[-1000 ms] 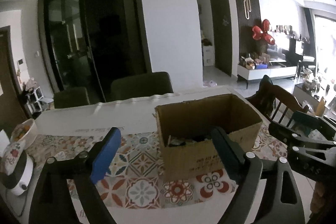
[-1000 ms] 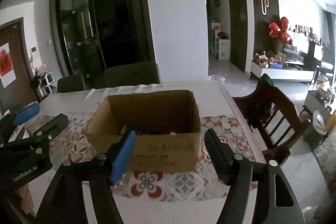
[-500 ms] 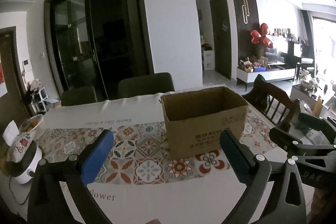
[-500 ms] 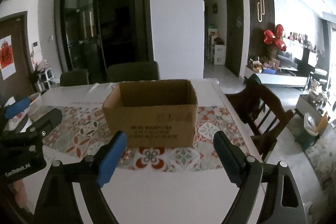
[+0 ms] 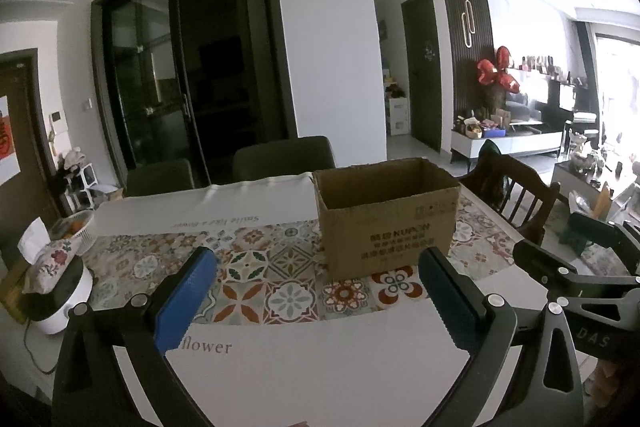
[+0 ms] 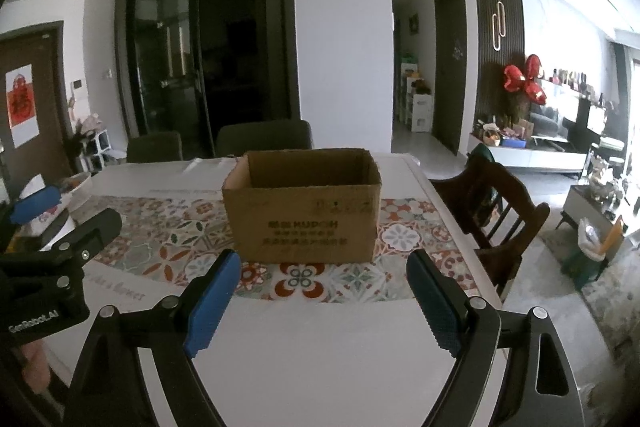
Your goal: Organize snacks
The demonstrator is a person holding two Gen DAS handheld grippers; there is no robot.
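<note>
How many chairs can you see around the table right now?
3: two dark chairs at the table's far side, one left and one right, and a wooden chair at its right side. More may be hidden out of frame.

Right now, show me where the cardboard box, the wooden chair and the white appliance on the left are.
cardboard box (image 6: 304, 223): right wrist view, middle of its printed front face.
wooden chair (image 6: 504, 203): right wrist view, slatted backrest.
white appliance (image 5: 64, 291): left wrist view, its rounded white body.
</note>
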